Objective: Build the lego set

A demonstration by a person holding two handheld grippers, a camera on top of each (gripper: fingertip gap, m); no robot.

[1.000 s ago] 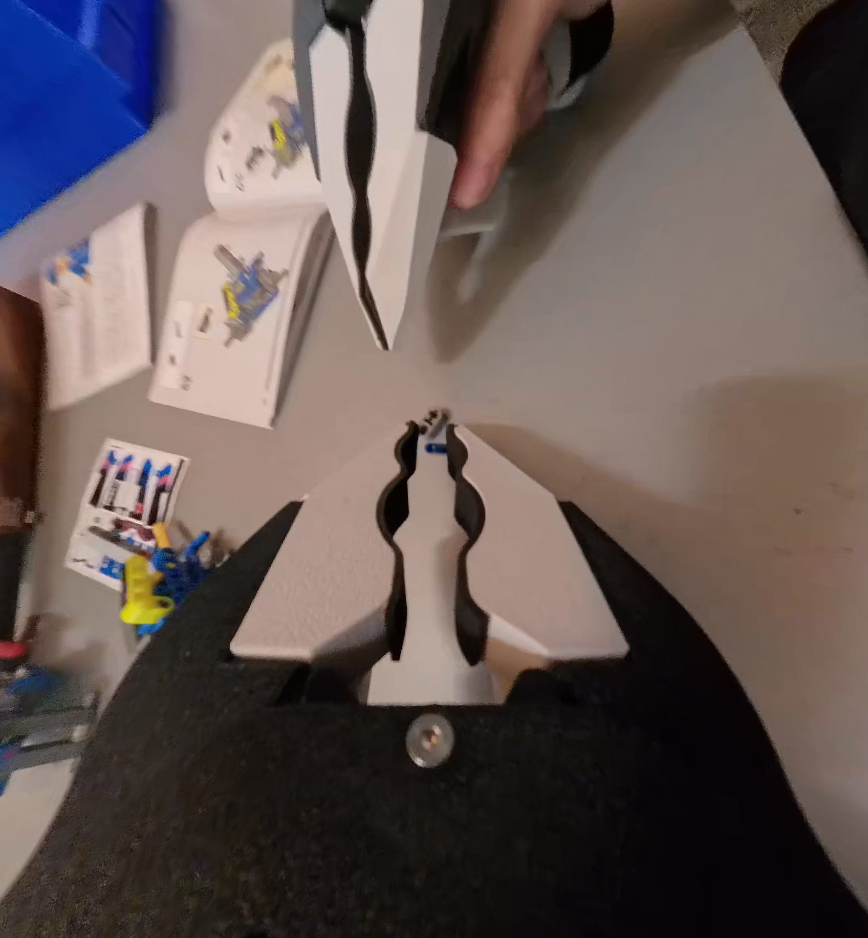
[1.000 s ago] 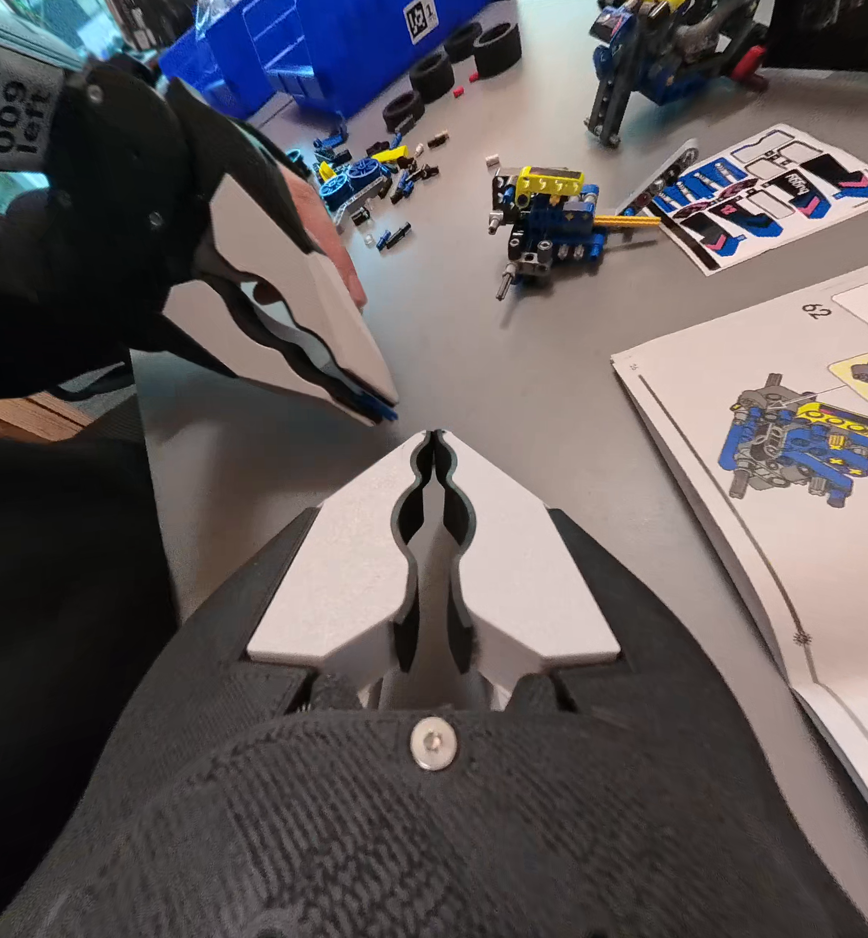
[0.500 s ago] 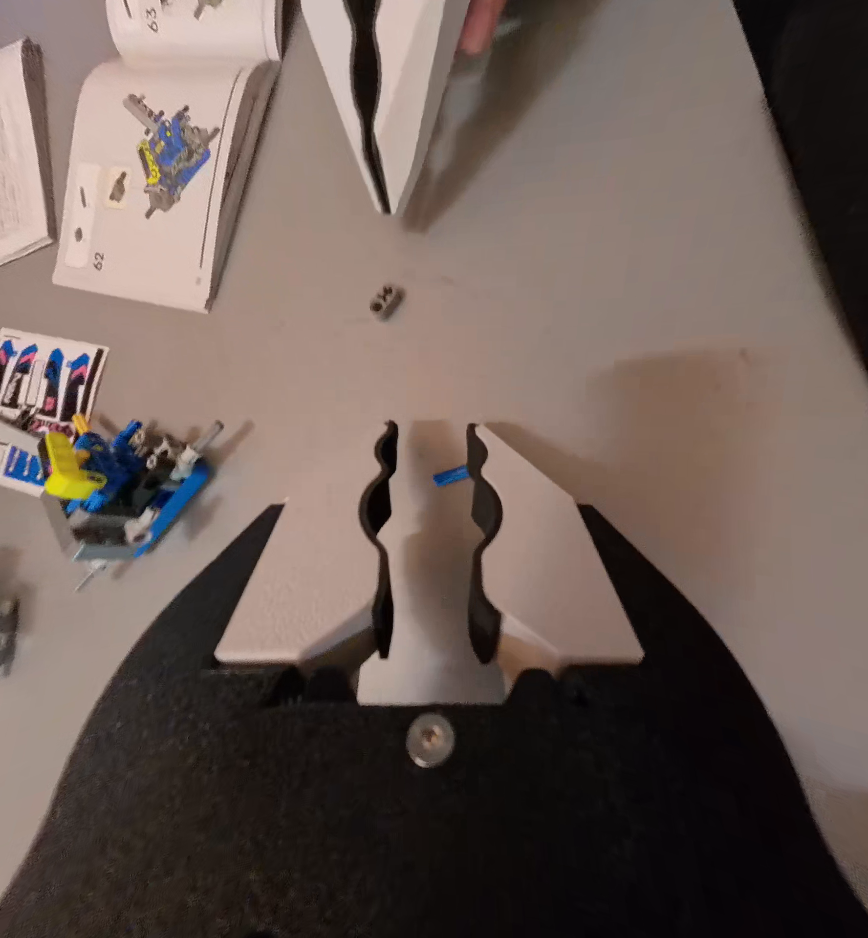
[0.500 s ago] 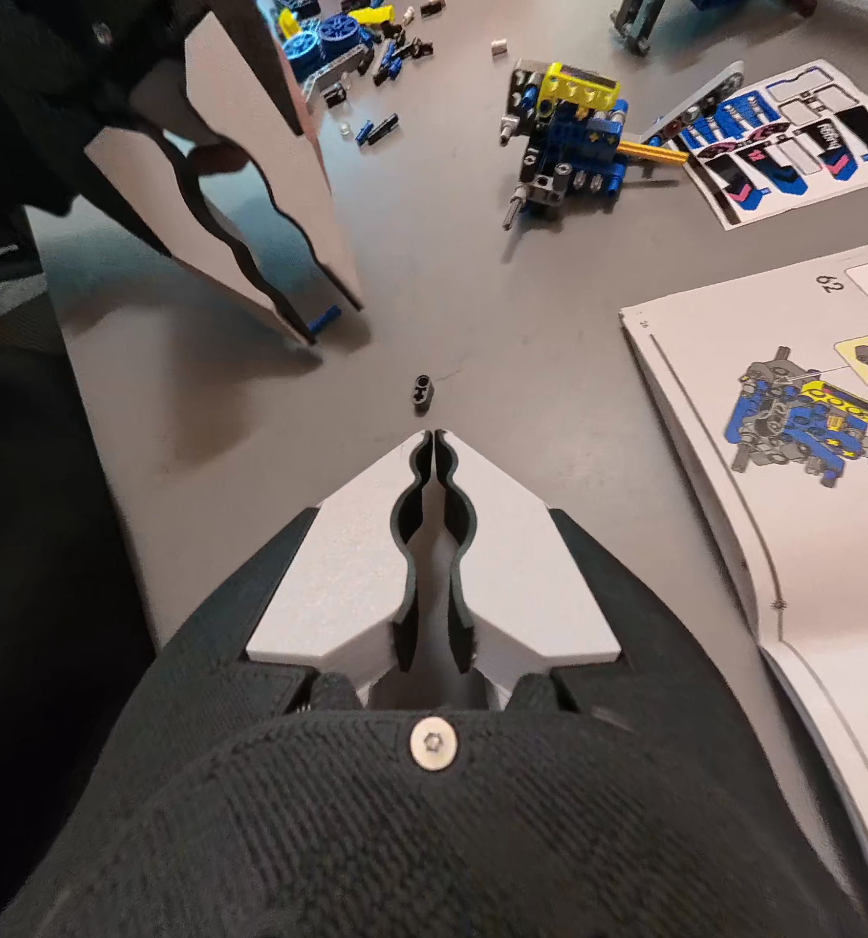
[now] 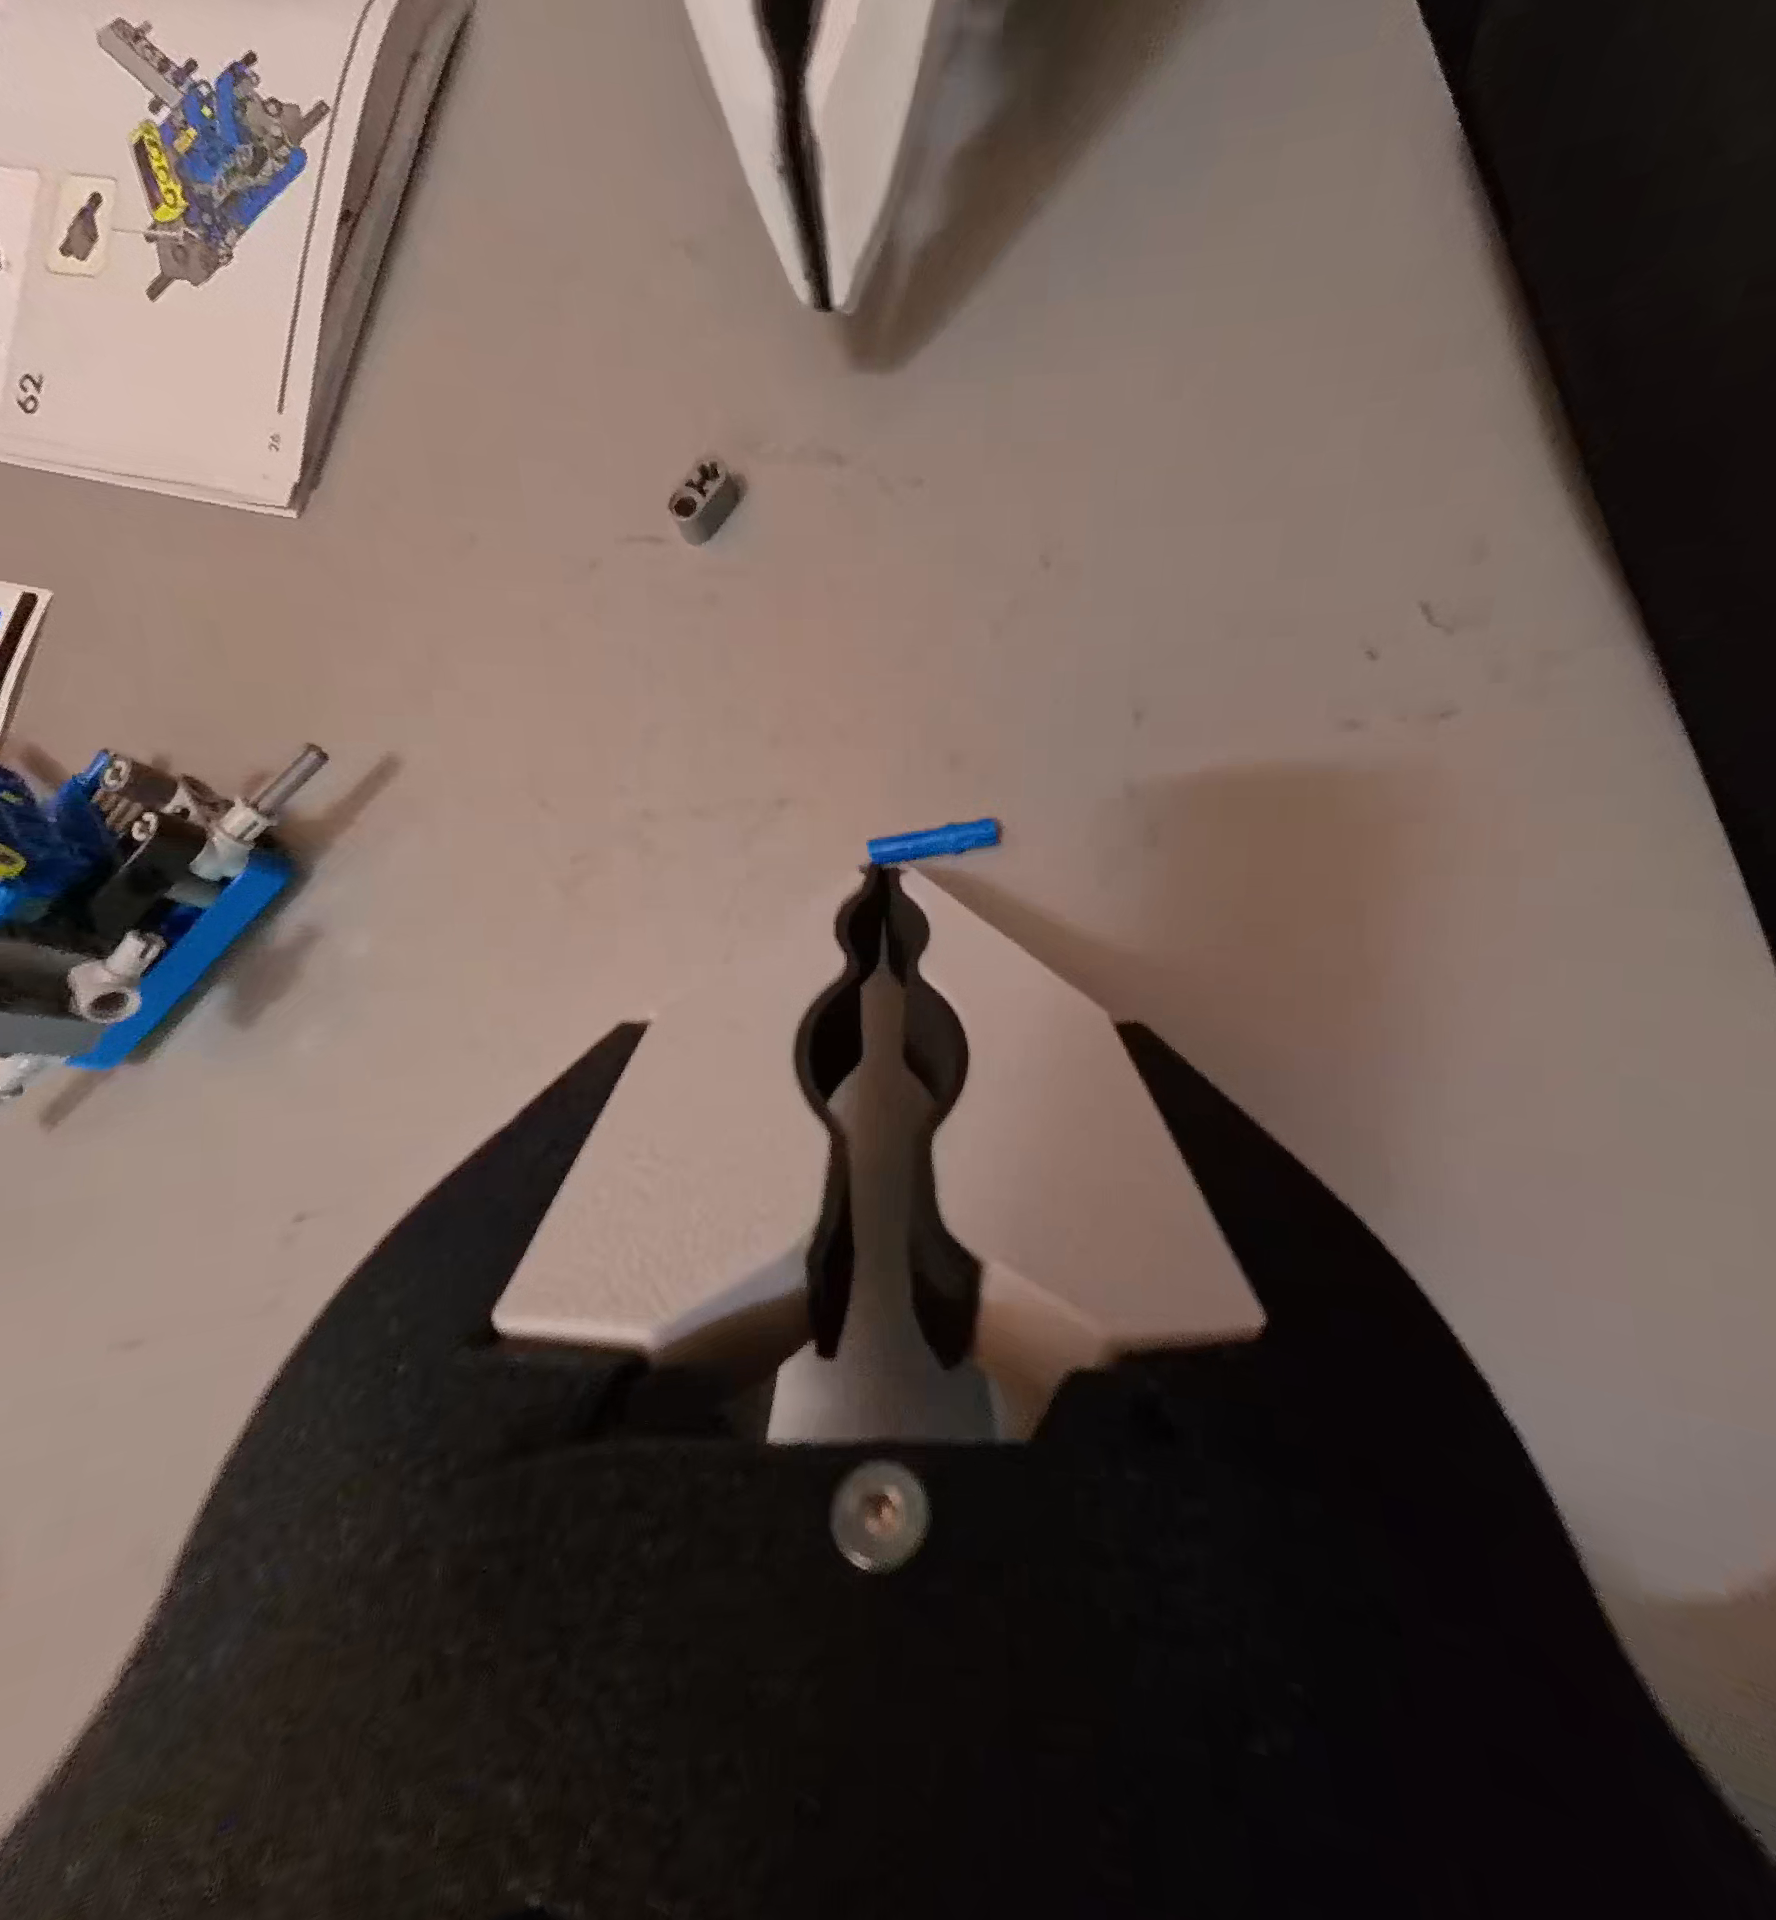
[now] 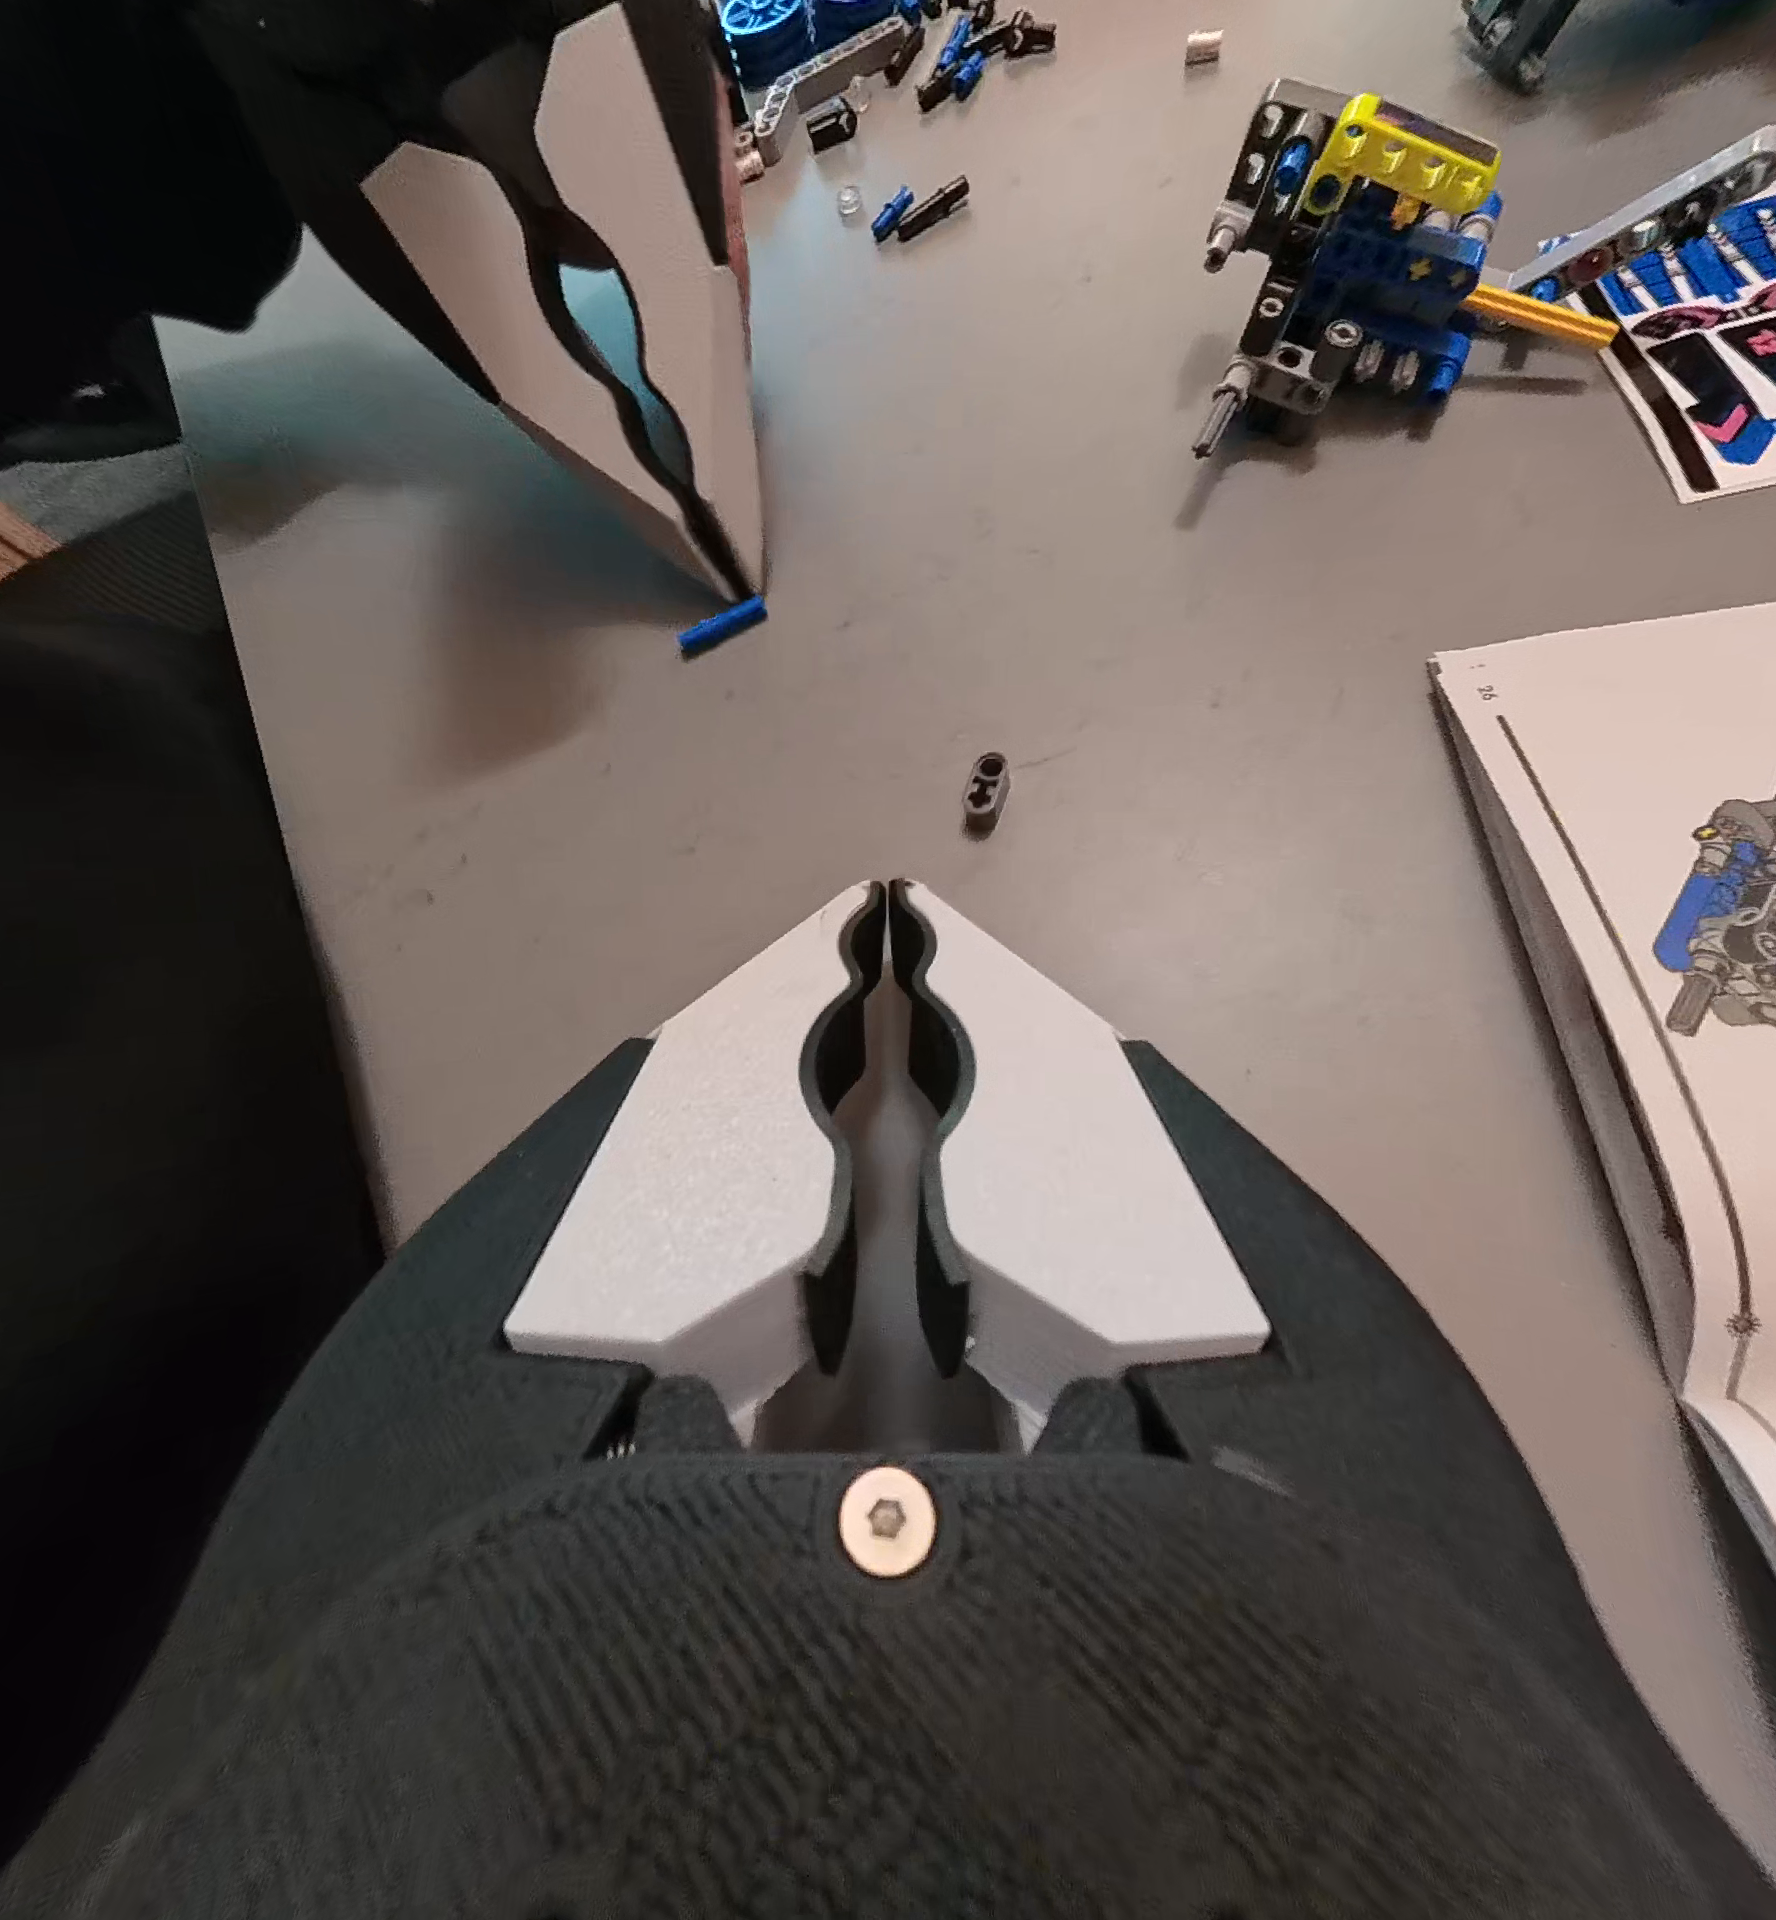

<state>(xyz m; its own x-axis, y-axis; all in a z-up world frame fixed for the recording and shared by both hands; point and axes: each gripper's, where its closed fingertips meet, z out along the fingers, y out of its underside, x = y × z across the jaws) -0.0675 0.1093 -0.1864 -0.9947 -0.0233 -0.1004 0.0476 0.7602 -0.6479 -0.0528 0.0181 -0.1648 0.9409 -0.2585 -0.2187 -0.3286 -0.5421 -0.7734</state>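
Observation:
A short blue pin [image 5: 934,840] lies on the grey table, its end touching the tips of my left gripper [image 5: 882,878]. That gripper is shut with nothing between its fingers. The pin lies crosswise beyond the tips. The right wrist view shows the same pin [image 6: 723,627] at the left gripper's [image 6: 744,592] tips. A small dark grey connector [image 6: 986,792] lies loose just ahead of my right gripper [image 6: 886,883], which is shut and empty. The connector also shows in the left wrist view [image 5: 705,502], between the two grippers.
A blue, black and yellow part-built assembly [image 6: 1351,260] stands beyond the connector, and shows in the left wrist view [image 5: 84,914]. An open instruction booklet [image 6: 1694,987] and a sticker sheet [image 6: 1746,312] lie to the right. Several loose parts [image 6: 915,62] lie at the back. The table edge [image 6: 240,644] runs along the left. One gripper's finger ends stand about 10 cm off the other's.
My left gripper has gone from open around the blue pin to shut, and the pin now lies just past its tips. Both views have moved closer to the table.

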